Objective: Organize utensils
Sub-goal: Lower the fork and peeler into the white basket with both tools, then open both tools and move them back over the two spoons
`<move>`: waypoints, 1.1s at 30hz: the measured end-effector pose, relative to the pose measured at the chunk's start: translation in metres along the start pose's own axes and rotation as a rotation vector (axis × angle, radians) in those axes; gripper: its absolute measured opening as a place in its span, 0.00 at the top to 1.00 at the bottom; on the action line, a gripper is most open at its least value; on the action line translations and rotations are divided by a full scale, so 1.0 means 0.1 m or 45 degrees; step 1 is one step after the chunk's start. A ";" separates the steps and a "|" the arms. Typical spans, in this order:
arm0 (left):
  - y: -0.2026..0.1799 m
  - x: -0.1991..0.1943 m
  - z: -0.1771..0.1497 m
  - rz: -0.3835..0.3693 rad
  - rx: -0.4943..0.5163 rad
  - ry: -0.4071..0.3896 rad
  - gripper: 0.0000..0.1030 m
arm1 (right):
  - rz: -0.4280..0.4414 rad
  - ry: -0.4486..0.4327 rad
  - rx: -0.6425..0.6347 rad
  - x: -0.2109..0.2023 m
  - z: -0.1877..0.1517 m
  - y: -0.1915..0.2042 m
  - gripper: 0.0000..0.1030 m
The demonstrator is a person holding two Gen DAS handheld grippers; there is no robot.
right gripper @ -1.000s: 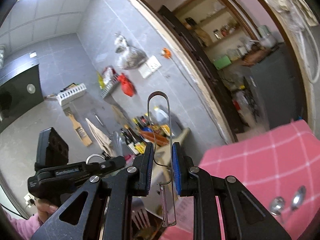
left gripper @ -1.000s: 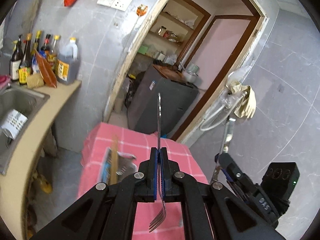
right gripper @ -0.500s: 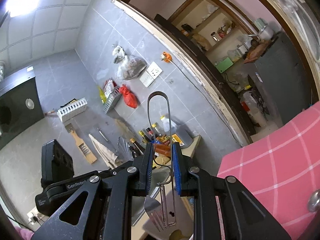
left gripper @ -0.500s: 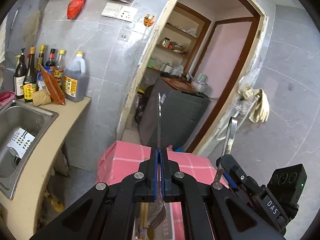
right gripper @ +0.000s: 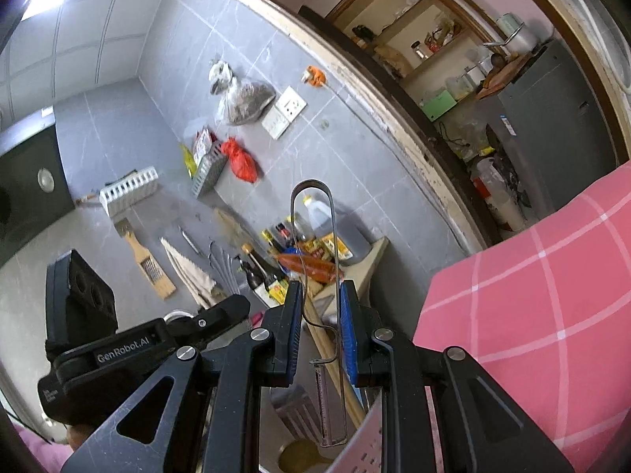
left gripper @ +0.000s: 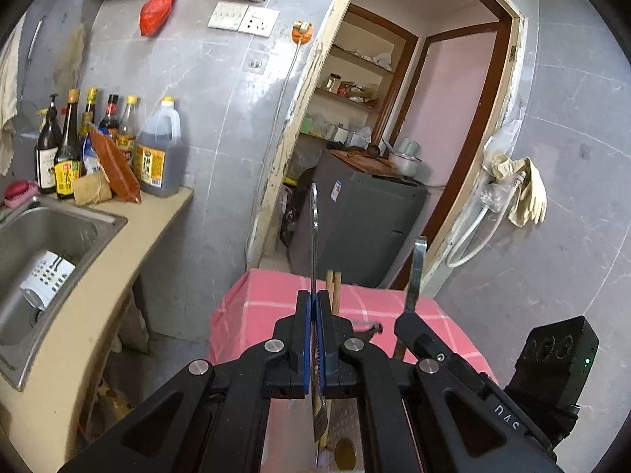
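Note:
My left gripper (left gripper: 314,339) is shut on a metal fork (left gripper: 314,236), handle pointing up, tines down over a perforated metal utensil holder (left gripper: 347,425) on the pink checked table (left gripper: 394,311). Wooden chopsticks (left gripper: 333,287) stand in the holder. My right gripper (right gripper: 321,331) is shut on metal tongs (right gripper: 313,213), loop end up, tips reaching down into the holder (right gripper: 363,445), where a slotted spatula (right gripper: 294,406) and a wooden handle (right gripper: 335,358) also stand. The right gripper shows in the left wrist view (left gripper: 410,315), close beside the left one.
A counter (left gripper: 118,260) with a steel sink (left gripper: 47,244) and several sauce bottles (left gripper: 98,138) lies to the left. A doorway with a grey cabinet (left gripper: 363,220) is behind the table. Gloves and a hose (left gripper: 516,189) hang on the right wall.
Both grippers have lowered toward the holder with their utensils. The fork tines and tongs tips now sit lower, at the holder's mouth.

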State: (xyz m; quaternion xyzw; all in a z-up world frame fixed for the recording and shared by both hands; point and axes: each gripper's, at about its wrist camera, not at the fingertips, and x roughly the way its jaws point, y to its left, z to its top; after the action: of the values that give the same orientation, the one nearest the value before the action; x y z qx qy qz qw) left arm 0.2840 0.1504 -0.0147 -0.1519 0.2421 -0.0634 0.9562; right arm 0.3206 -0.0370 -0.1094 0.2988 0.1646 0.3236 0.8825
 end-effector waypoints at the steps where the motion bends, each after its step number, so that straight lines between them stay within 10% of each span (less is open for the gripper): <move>1: 0.00 0.00 -0.02 -0.007 0.005 0.006 0.97 | -0.008 0.014 -0.021 0.00 -0.03 0.01 0.83; 22: 0.06 -0.21 -0.20 -0.133 -0.036 0.121 0.92 | -0.173 0.139 -0.248 -0.43 0.12 0.14 0.68; 33: -0.36 -0.54 -0.12 -0.076 0.030 -0.044 0.26 | -0.393 -0.025 -0.300 -1.15 0.58 0.26 0.20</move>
State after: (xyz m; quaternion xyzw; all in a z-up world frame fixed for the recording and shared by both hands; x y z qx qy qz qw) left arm 0.2294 0.1239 0.0108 -0.1488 0.2201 -0.0919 0.9597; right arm 0.2511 -0.1225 -0.0372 0.1679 0.1609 0.1986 0.9521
